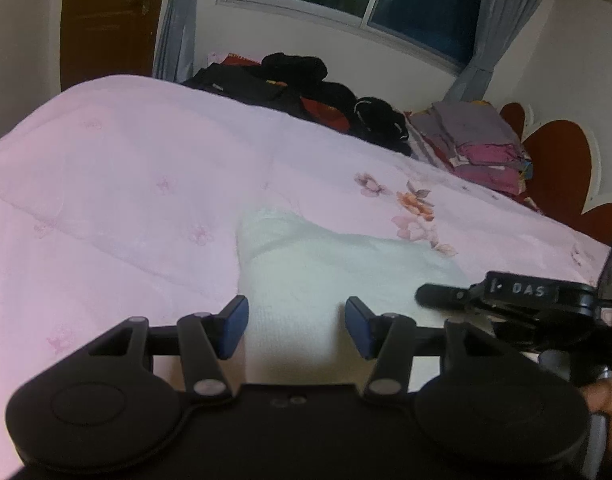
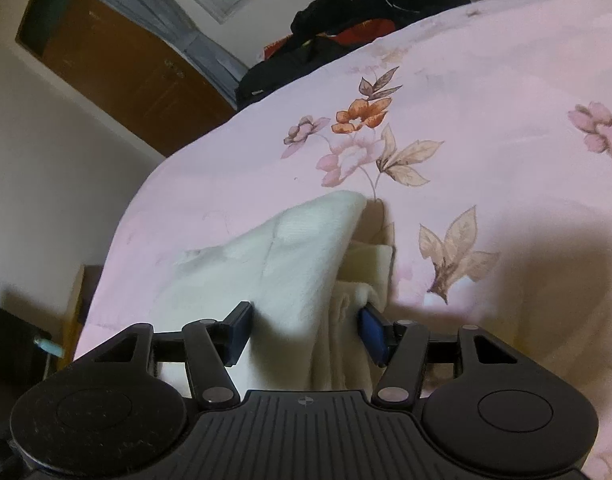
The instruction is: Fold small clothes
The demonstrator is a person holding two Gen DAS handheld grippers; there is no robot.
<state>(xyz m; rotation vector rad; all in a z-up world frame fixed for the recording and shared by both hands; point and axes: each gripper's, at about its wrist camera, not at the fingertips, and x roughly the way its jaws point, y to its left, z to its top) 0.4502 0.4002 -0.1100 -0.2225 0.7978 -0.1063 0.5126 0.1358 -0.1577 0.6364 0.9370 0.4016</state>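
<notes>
A small white garment (image 1: 326, 264) lies on the pink floral bedcover (image 1: 126, 168). My left gripper (image 1: 297, 328) hovers low over its near end, open, with the cloth between the blue pads and neither pad pressing on it. In the right wrist view the same white garment (image 2: 290, 264) is bunched into a raised fold on the bedcover (image 2: 486, 80). My right gripper (image 2: 306, 332) straddles that fold, open, its right pad just brushing the cloth. The right gripper (image 1: 506, 300) also shows at the right edge of the left wrist view, close beside the left one.
A heap of dark clothes (image 1: 306, 88) lies at the bed's far side, also seen as dark clothes (image 2: 346, 20). A stack of folded clothes (image 1: 478, 144) sits by the red headboard (image 1: 562, 168). A window and a brown door stand behind. A hand (image 1: 604, 400) shows at the right.
</notes>
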